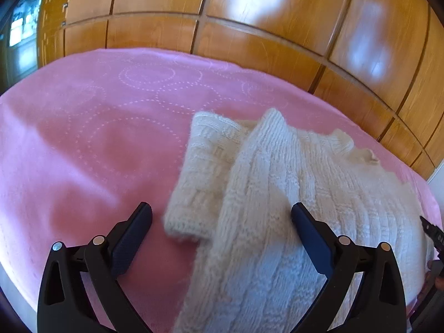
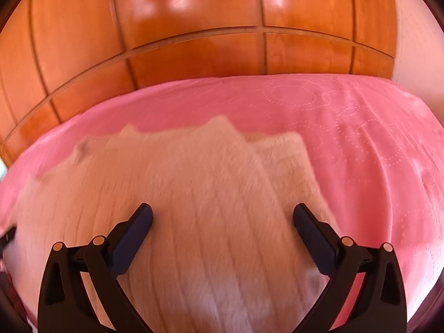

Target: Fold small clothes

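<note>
A cream knitted sweater (image 1: 291, 183) lies on the pink bedspread (image 1: 83, 144). One sleeve (image 1: 199, 166) is folded back over its body. My left gripper (image 1: 221, 211) hovers open above the sweater's left edge, and nothing is pinched between its pads. In the right wrist view the sweater (image 2: 199, 177) is blurred and fills the middle. My right gripper (image 2: 222, 214) stands wide open over it, with the knit below the fingers and not gripped. The tip of the right gripper (image 1: 433, 233) shows at the left wrist view's right edge.
A glossy wooden wardrobe (image 1: 249, 27) runs along the far side of the bed, also the wardrobe (image 2: 194, 27) in the right wrist view. Bare bedspread (image 2: 360, 152) stretches to the sweater's right. A window (image 1: 22, 33) shows at the far left, and a pale wall (image 2: 416, 41) at the far right.
</note>
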Tool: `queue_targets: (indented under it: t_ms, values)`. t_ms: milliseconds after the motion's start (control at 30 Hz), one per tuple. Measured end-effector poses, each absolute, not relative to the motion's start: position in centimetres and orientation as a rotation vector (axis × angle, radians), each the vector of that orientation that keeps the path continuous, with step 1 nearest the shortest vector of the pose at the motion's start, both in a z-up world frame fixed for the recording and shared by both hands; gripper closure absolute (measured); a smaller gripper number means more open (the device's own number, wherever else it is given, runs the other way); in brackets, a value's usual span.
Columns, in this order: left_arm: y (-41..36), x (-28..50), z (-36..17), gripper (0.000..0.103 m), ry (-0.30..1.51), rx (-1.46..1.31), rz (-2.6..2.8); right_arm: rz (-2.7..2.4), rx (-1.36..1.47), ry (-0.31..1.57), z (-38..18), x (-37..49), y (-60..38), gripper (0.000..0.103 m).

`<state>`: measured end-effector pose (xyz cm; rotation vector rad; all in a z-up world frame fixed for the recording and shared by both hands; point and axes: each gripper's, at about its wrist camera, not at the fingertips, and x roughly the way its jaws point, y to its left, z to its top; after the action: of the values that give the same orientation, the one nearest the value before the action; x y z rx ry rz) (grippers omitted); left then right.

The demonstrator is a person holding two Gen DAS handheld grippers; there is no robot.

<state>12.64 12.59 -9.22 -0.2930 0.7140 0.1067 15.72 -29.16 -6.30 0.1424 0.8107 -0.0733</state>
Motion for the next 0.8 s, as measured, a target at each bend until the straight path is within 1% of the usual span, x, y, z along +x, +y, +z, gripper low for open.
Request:
queue_targets:
  t_ms: [100,233,333,433,500,533,567,600,733,800]
  values:
    - [11.9,12.4,-9.3,0.004,0.706,-0.253,0.112,-0.069,0.088,0.798,-5.8,14.0,-28.5,0.002]
    - [12.2,12.1,-9.5,0.004,0.701,-0.279,0.099,-0.039,0.062,0.728,-4.3,10.8,-27.2,0.002]
    - [12.1,11.9,-9.6,0.004,0.7,-0.273,0.095,0.007,0.027,0.71,-4.4,8.9,-25.6,0.002]
    - [12.2,11.7,-9.6,0.004,0.703,-0.274,0.09,0.03,-0.057,0.744,-5.3,7.7,-23.7,0.002]
    - [12.3,11.6,-9.4,0.004,0.71,-0.277,0.082,-0.013,-0.146,0.807,-7.2,7.8,-22.7,0.002]
    - [12.4,11.4,-9.3,0.004,0.716,-0.282,0.078,-0.021,-0.171,0.801,-8.0,7.7,-22.3,0.002]
    - [12.8,11.2,-8.9,0.004,0.718,-0.298,0.084,-0.036,-0.165,0.736,-8.3,7.1,-22.1,0.002]
    - [13.1,10.8,-8.6,0.004,0.706,-0.317,0.104,-0.042,-0.159,0.72,-8.5,6.7,-22.2,0.002]
    - [14.7,9.3,-8.0,0.004,0.631,-0.416,0.163,-0.055,-0.104,0.709,-9.0,6.4,-22.3,0.002]
    - [15.1,9.9,-8.6,0.004,0.683,-0.431,0.136,-0.057,-0.11,0.704,-9.0,6.3,-22.2,0.002]
